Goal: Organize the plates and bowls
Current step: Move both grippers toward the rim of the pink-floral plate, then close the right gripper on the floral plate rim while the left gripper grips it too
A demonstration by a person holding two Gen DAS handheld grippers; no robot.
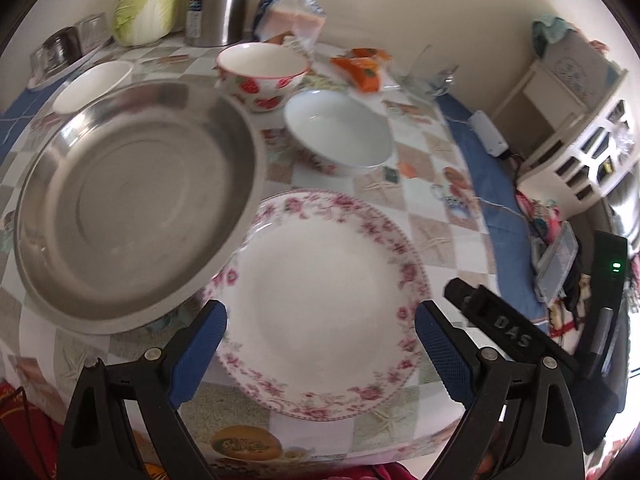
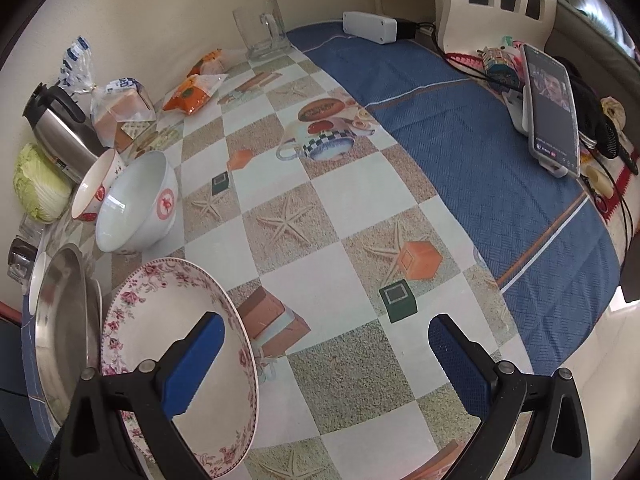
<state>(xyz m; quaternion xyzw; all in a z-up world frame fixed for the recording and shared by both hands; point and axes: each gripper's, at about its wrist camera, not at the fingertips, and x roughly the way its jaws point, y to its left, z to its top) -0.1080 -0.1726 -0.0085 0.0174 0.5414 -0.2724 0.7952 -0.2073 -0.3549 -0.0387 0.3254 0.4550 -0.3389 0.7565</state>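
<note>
Left wrist view, left to right. Small white dish at upper left on the bench. Steel pan fills the left of the frame; its right rim overlaps the left edge of the floral plate, lower centre. Strawberry bowl at upper centre, white bowl just right of it and nearer the camera; whether the two touch cannot be told. Cabbage, kettle and bread bag stand along the wall at top. Left gripper: jaws wide open, holding nothing, poised over the floral plate with one blue pad at each side of it. A second black tool shows at lower right.

Right wrist view, left to right. Steel pan at far left edge, floral plate at lower left, white bowl and strawberry bowl at middle left. Glass mug at top centre. Phone propped at upper right. Right gripper: jaws wide open, empty; left pad in front of the floral plate, right pad over bare checked cloth.
</note>
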